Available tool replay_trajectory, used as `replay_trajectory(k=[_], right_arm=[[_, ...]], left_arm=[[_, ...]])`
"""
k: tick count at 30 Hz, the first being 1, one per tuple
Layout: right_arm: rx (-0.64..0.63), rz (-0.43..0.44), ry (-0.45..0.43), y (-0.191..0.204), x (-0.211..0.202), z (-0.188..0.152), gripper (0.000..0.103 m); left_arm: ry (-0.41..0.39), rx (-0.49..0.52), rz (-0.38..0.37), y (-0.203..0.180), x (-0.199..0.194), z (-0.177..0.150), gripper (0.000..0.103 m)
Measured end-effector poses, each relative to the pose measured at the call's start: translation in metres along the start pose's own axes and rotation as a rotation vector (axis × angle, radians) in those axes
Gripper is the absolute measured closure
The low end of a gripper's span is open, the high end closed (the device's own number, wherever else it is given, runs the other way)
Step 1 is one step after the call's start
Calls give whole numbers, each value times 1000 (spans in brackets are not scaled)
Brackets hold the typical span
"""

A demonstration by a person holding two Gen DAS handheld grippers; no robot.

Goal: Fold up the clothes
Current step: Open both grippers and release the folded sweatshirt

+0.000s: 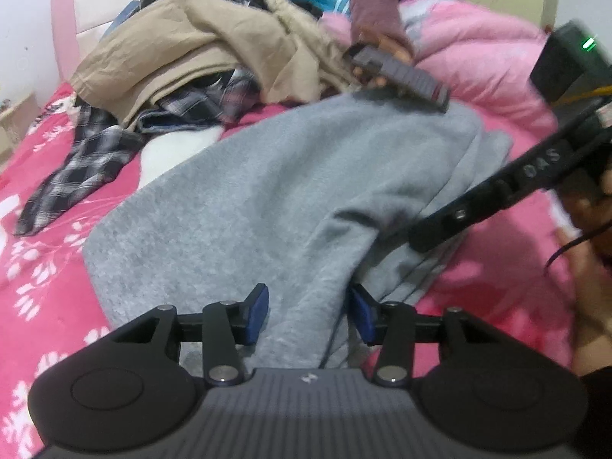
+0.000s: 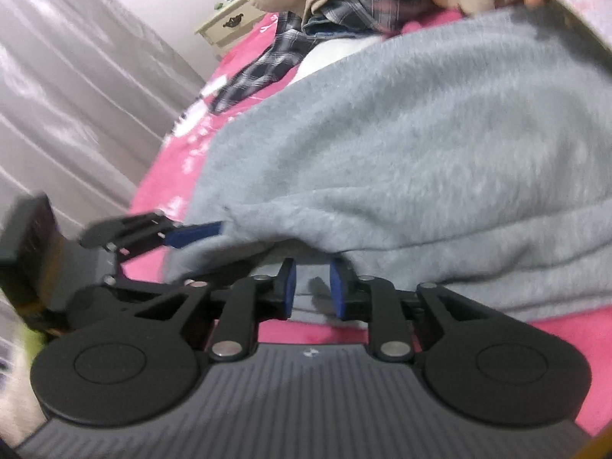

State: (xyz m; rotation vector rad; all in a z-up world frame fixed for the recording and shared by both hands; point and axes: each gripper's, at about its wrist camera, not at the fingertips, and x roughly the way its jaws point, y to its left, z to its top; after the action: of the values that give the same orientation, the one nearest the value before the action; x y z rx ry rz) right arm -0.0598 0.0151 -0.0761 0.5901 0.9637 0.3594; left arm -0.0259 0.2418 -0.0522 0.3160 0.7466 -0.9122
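Note:
A grey fleece garment (image 1: pixel 275 191) lies spread on the pink floral bed sheet (image 1: pixel 42 290). My left gripper (image 1: pixel 310 313) is open, with the garment's near end lying between its blue pads. My right gripper (image 2: pixel 311 292) is open at the garment's (image 2: pixel 401 160) near edge, with a fold of grey cloth above and between its pads. The right gripper's black finger shows in the left wrist view (image 1: pixel 493 195), resting against the garment's right side. The left gripper shows at the left of the right wrist view (image 2: pixel 191 235), its blue pad at the cloth's edge.
A heap of beige, plaid and other clothes (image 1: pixel 199 53) lies at the head of the bed. A plaid shirt (image 1: pixel 76 176) trails left of it. A pink quilt (image 1: pixel 470 61) is bunched at the right. Another person's hand (image 1: pixel 382 42) holds a dark device above the garment's far end. A bedside drawer (image 2: pixel 233 23) and curtain (image 2: pixel 76 95) stand beyond the bed.

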Motion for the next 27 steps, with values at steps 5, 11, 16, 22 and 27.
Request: replay_trajectory(k=[5,11,16,22,27], right_arm=[[220,163,22,-14,-9,11,75],[27,113,5,7,-18,34,70],[-185,73,27,26,-9,53,63],[-596,97,168,66,19,58,55],[-927,64,294,94,50,48,56]], left_arm=[[-107,-95,-65,16,-22,1,52],[-34,-102,9,24,-10,-1,57],[23,1,33,9,0,-6,59],[11,6,13,10,-6,-10,58],[29,49,5,3,-6,-15,58]])
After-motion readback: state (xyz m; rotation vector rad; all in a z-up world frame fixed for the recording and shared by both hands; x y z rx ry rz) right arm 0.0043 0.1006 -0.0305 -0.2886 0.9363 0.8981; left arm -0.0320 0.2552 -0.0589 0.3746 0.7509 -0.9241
